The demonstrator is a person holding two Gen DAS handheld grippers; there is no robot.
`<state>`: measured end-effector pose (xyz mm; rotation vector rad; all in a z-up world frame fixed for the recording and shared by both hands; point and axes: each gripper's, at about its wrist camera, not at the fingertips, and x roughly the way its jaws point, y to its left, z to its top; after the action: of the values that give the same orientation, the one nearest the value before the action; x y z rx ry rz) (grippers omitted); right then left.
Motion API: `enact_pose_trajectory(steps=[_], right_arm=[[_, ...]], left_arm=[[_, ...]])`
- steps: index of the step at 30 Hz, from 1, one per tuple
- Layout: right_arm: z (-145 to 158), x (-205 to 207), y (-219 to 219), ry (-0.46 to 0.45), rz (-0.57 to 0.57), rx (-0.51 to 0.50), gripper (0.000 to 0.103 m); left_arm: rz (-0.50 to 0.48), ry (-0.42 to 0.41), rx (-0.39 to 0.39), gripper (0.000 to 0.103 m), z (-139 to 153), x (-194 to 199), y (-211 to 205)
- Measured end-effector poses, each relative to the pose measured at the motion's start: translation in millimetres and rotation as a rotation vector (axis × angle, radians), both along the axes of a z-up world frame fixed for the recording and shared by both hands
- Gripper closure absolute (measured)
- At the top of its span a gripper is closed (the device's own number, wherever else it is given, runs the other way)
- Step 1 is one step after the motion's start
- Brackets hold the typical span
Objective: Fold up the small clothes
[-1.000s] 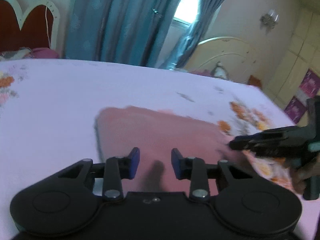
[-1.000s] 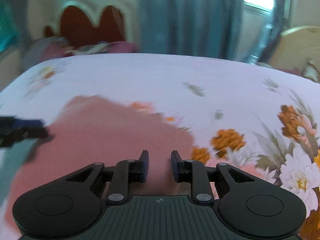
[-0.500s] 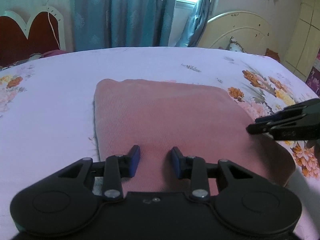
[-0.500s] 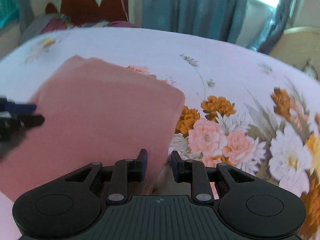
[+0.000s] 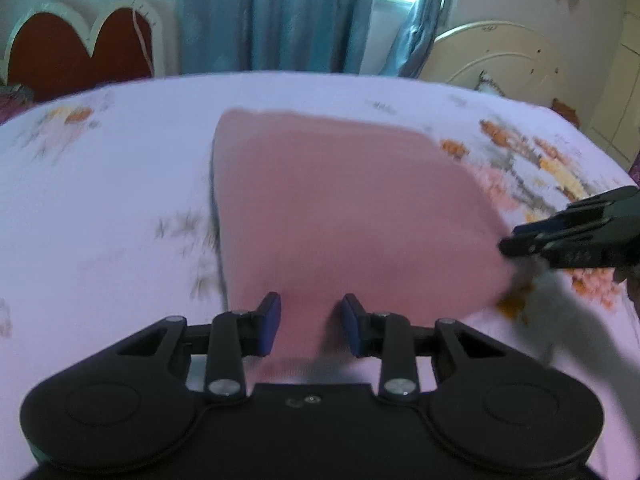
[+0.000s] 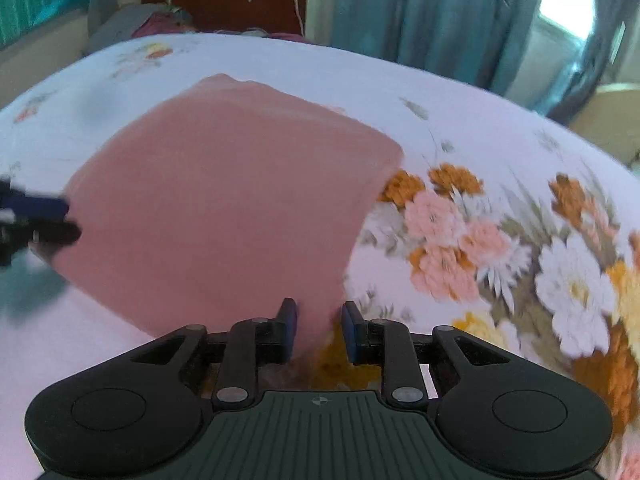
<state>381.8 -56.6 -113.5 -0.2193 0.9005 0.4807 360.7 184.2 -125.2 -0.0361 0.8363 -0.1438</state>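
Pink cloth [image 5: 344,208] on bed [image 5: 100,200], both tongs apart

No readable text, label, brand or number anywhere; small pale marks on the right gripper [image 5: 505,246] are blurred beyond reading.

Bare floral bedsheet [image 5: 100,208] lies open left of the pink cloth [image 5: 344,208]; beyond its far edge the bed runs free to the headboard [image 5: 80,48]; the right claw [image 5: 508,242] crowds the cloth's right corner.
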Motion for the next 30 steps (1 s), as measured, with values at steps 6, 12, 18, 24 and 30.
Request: enact_pose_trajectory(steps=[6, 12, 18, 24, 30], right_arm=[[-1.4, -7.1, -4.9, 0.004, -0.021, 0.031, 0.079], [-3.3, -14.8, -17.4, 0.008, -0.066, 0.087, 0.079], [44.0, -65.4, -39.6, -0.053, -0.054, 0.187, 0.079], [76.2, -117.5, -65.0, -0.063, -0.131, 0.251, 0.0], [93.5, -159.7, -78.1, -0.115, -0.164, 0.228, 0.0]], left_arm=[[0.041, 0.001, -0.003, 0.071, -1.4, -3.7, -2.4], [0.048, 0.008, 0.028, 0.071, 6.2, -13.5, -7.3], [0.045, -0.039, -0.019, 0.061, 43.3, -62.2, -13.2], [0.112, -0.177, -0.003, 0.0, 76.8, -120.6, -43.5], [0.111, -0.186, 0.004, 0.0, 97.5, -153.6, -70.7]])
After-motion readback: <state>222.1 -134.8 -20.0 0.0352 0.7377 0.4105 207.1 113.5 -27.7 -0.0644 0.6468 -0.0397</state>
